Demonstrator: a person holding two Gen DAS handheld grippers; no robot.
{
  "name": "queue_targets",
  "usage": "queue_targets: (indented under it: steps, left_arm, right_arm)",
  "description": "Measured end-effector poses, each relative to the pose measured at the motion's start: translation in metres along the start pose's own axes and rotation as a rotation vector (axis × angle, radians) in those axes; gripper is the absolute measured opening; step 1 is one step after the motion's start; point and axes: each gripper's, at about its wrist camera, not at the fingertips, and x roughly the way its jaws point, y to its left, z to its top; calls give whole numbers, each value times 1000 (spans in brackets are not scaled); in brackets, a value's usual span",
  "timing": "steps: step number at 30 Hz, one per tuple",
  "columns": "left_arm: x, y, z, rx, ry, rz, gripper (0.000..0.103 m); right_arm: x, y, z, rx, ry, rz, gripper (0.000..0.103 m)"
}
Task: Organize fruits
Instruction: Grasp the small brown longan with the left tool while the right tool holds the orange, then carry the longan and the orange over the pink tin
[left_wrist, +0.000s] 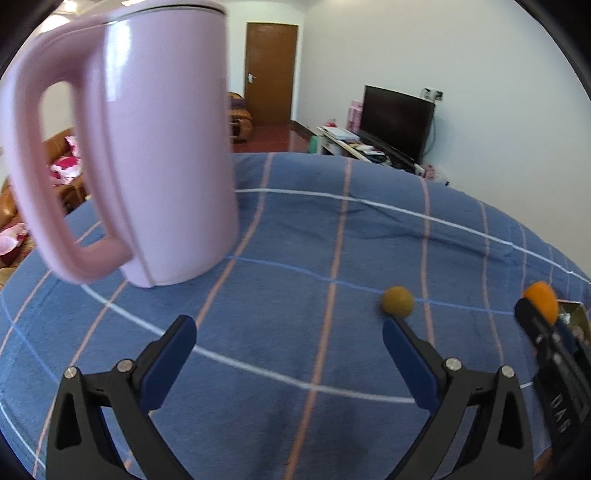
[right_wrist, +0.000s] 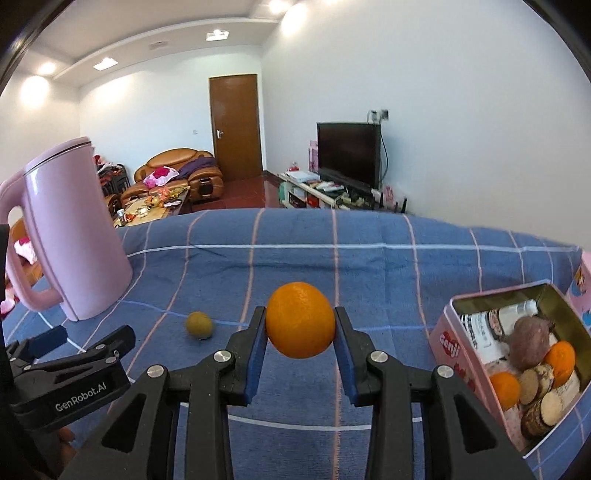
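Above the blue checked cloth's (right_wrist: 369, 266) middle, the right gripper (right_wrist: 300, 326) clamps a smooth oval orange (right_wrist: 300, 319), long axis level across its pads, beside the left gripper (left_wrist: 290, 341), jaws apart.

Bright room, ceiling spotlights (right_wrist: 47, 68) glaring; fisheye bends edges; pink kettle (left_wrist: 155, 147) motion-blurred.

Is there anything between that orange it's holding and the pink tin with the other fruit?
Nothing visible. The round orange, gripped by the right gripper, has only bare blue checked cloth between it and the open pink metal tin to its right.
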Motion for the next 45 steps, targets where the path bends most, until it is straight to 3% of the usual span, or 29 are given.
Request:
queue_targets:
  steps: [5, 10, 14, 17, 19, 24, 27, 30, 35, 45]
  left_arm:
    - [14, -30, 14, 69, 27, -32, 88]
    - [42, -56, 11, 98, 115, -95, 61]
    - [50, -69, 10, 134, 131, -107, 54]
    - [52, -71, 12, 140, 138, -158, 43]
    - [51, -68, 13, 136, 143, -221, 29]
    - [45, -58, 13, 109, 140, -308, 28]
    - [21, -52, 12, 99, 31, -315, 28]
    - [-3, -51, 7, 100, -86, -257, 29]
    - [-25, -46, 1, 62, -181, -124, 29]
    - [-46, -32, -18, 15, -218, -67, 29]
  right_arm:
    - [2, -4, 0, 16, 6, 4, 37]
    - [6, -7, 0, 33, 14, 10, 37]
    - [8, -8, 0, 39, 23, 14, 37]
    - [12, -11, 0, 54, 42, 23, 37]
    - [14, -12, 0, 56, 50, 29, 37]
    - [15, -13, -1, 60, 48, 34, 37]
    - [13, -15, 0, 68, 31, 55, 37]
    - [8, -12, 0, 60, 10, 46, 37]
    - [1, -6, 0, 27, -21, 25, 37]
    - [-22, 3, -8, -37, -89, -5, 37]
